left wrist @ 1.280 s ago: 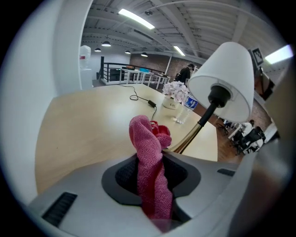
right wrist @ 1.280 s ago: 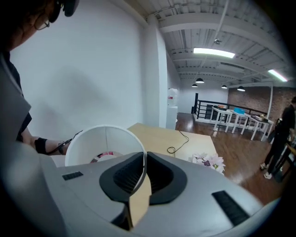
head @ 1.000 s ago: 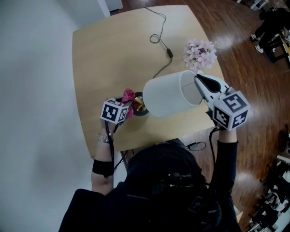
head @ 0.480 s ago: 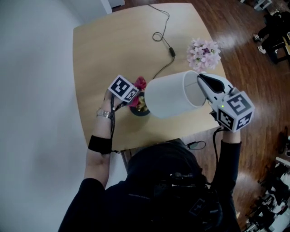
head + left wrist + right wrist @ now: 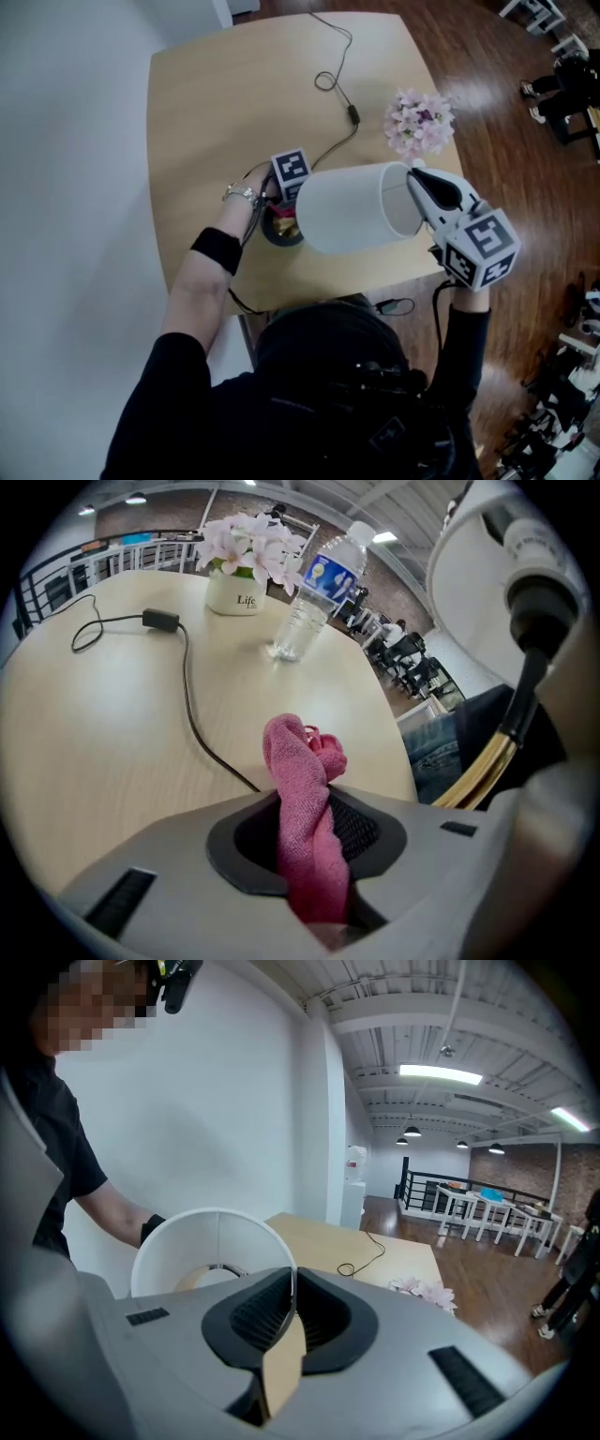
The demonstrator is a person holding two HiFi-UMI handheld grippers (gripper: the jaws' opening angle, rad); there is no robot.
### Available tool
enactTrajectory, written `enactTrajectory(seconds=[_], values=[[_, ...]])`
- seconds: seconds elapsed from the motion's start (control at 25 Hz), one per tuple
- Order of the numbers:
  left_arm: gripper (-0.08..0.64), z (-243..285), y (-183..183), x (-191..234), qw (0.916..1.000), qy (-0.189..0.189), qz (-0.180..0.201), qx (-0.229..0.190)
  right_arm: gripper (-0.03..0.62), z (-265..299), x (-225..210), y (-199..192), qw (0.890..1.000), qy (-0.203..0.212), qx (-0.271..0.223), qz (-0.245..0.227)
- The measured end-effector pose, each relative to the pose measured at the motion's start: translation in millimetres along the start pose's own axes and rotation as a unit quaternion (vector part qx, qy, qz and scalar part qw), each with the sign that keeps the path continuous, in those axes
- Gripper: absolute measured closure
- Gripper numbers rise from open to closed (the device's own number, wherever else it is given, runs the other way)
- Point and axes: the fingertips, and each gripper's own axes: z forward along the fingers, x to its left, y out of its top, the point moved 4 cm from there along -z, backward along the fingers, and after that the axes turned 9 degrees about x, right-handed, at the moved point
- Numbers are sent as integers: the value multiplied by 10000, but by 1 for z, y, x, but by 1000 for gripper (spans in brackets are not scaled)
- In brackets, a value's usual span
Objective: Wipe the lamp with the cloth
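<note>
The lamp lies tipped, its white shade [image 5: 349, 208] on its side above the dark base [image 5: 277, 232]. My right gripper [image 5: 412, 172] is shut on the shade's open rim [image 5: 279, 1330], which runs between its jaws. My left gripper [image 5: 284, 199] points steeply down between the base and the shade's narrow end. It is shut on a pink cloth [image 5: 307, 836], whose bunched end sticks out past the fingertips. In the left gripper view the shade [image 5: 473, 592] and the lamp's black and gold stem [image 5: 525, 682] fill the right side, close to the cloth.
The lamp's black cable [image 5: 335, 82] with its switch trails over the round wooden table [image 5: 206, 103]. A pot of pale pink flowers [image 5: 419, 120] stands near the right edge, and a water bottle [image 5: 314, 588] stands beside it. Wooden floor lies beyond the table [image 5: 506, 141].
My left gripper has swung from the near left of the lamp base round to its far side, rolling and tipping down, with the cloth in it. The right gripper and the shade have stayed put.
</note>
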Motion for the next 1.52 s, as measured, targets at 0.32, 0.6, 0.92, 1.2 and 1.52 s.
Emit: enactTrajectory(seconds=[0.32, 0.6, 0.92, 1.2, 1.52], values=[[442, 5, -8, 1, 9998, 16, -69, -184, 565, 8, 0, -1, 9999, -63, 55, -60], [442, -16, -37, 5, 9975, 262, -449, -477, 566, 12, 3, -3, 9999, -124, 34, -46], [442, -43, -81, -18, 9895, 578, -962, -915, 566, 11, 9, 8, 9999, -102, -23, -99], [442, -47, -117, -46, 9699, 1005, -1726, -1396, 566, 15, 11, 12, 9998, -191, 34, -22], [442, -36, -136, -85, 9468, 1287, -2417, -1694, 566, 17, 14, 15, 9997, -245, 51, 44]])
